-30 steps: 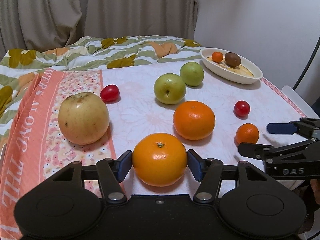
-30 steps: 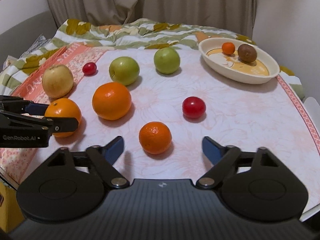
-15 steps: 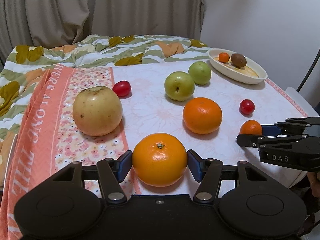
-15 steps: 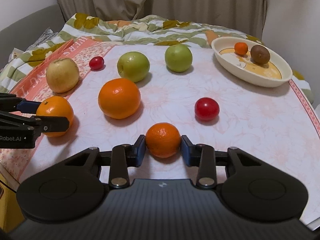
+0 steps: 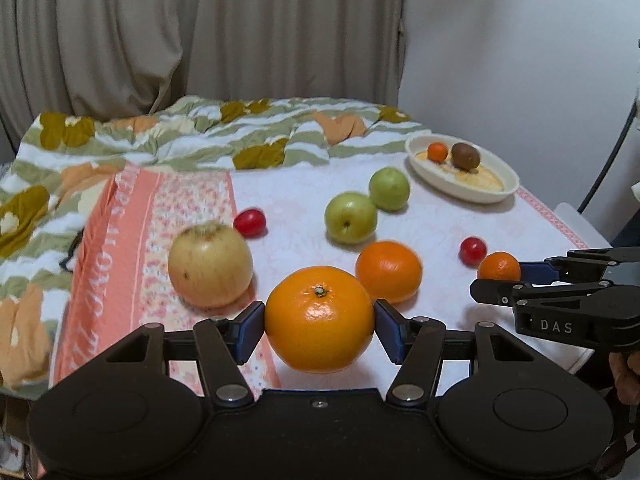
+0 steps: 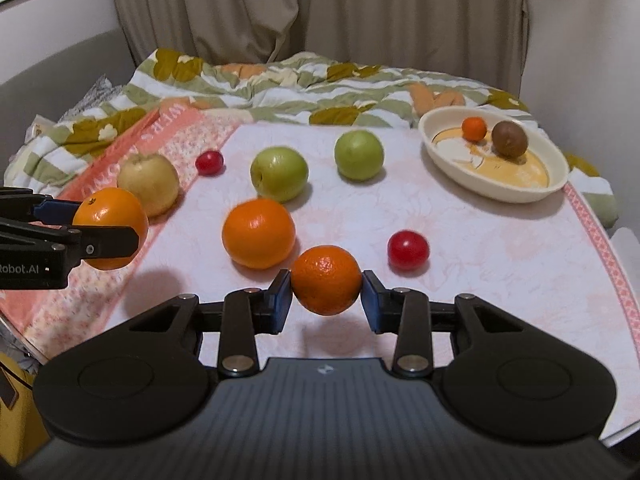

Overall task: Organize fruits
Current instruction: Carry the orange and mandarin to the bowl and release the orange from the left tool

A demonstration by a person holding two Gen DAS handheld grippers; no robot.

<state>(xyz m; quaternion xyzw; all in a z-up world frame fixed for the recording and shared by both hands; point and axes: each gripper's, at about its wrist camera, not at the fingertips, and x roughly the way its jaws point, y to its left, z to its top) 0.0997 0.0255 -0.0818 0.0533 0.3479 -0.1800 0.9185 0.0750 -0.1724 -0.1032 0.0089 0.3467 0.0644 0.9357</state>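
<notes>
Both fruits have risen off the tabletop since a second ago: left claw clamps the large orange, and right claw, open earlier, now grips the small mandarin. Beyond, the oval dish holds a kiwi.
</notes>
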